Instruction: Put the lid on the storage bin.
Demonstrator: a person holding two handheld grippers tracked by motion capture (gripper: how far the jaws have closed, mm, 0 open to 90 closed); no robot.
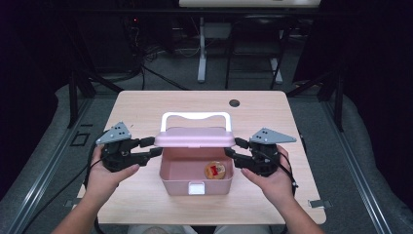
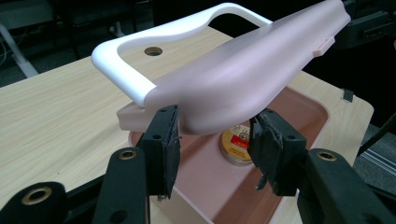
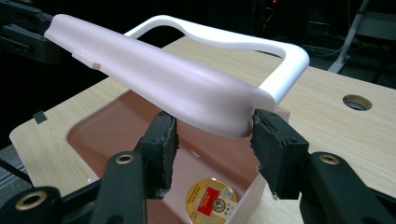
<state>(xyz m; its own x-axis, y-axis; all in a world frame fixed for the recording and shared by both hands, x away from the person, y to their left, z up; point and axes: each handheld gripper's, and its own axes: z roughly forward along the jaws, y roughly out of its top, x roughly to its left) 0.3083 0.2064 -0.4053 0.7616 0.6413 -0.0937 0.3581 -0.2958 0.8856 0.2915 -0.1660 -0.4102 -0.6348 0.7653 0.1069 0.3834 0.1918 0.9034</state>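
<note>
- The left claw (image 1: pixel 152 147) is held level in the left hand (image 1: pixel 104 176), pointing inward, its jaws pressed on a lid end.
- The right claw (image 1: pixel 234 147), in the right hand (image 1: pixel 269 181), mirrors it, jaws likewise clamped.

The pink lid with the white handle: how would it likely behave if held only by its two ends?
The pink lid probably stays stiff: it spans the pink box without sagging. Its ends look smooth and rounded, so pads could slip. The white handle on its far edge might make it tilt backward.
</note>
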